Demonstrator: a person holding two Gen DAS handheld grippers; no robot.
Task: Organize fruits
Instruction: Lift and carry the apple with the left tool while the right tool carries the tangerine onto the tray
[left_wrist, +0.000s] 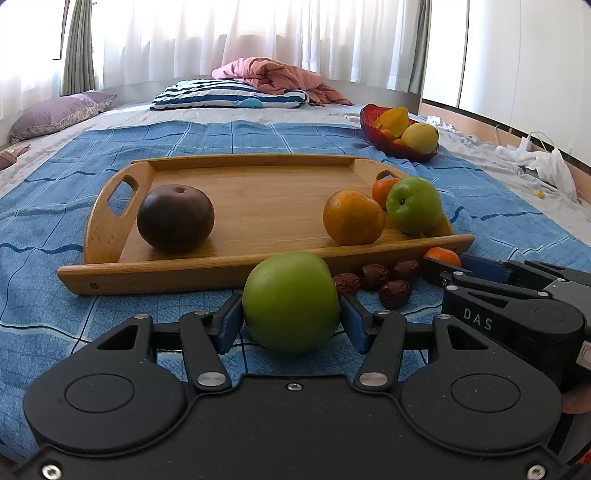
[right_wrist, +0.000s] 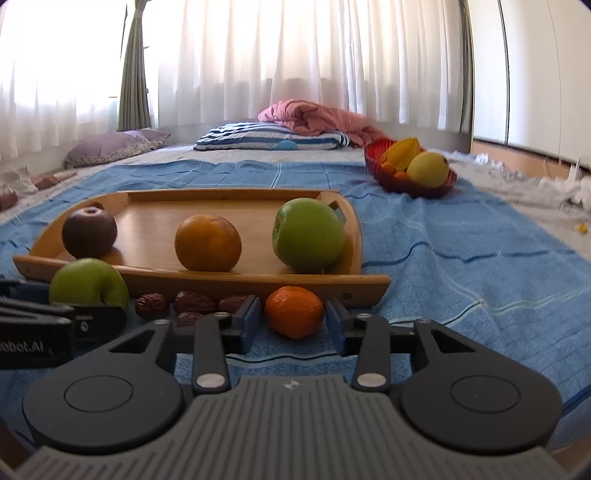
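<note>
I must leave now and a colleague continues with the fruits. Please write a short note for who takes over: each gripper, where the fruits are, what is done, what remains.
Left gripper: pads against a green apple lying on the blue cloth, in front of the wooden tray.
Right gripper: around a small mandarin on the cloth; a thin gap seems to remain.
On tray: dark round fruit, orange, second green apple, small mandarin.
Left: apple, mandarin, four red dates. The red bowl already holds fruit.

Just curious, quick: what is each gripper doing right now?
Left gripper: shut on the green apple.
Right gripper: open around the small orange, a gap showing at one pad.
</note>
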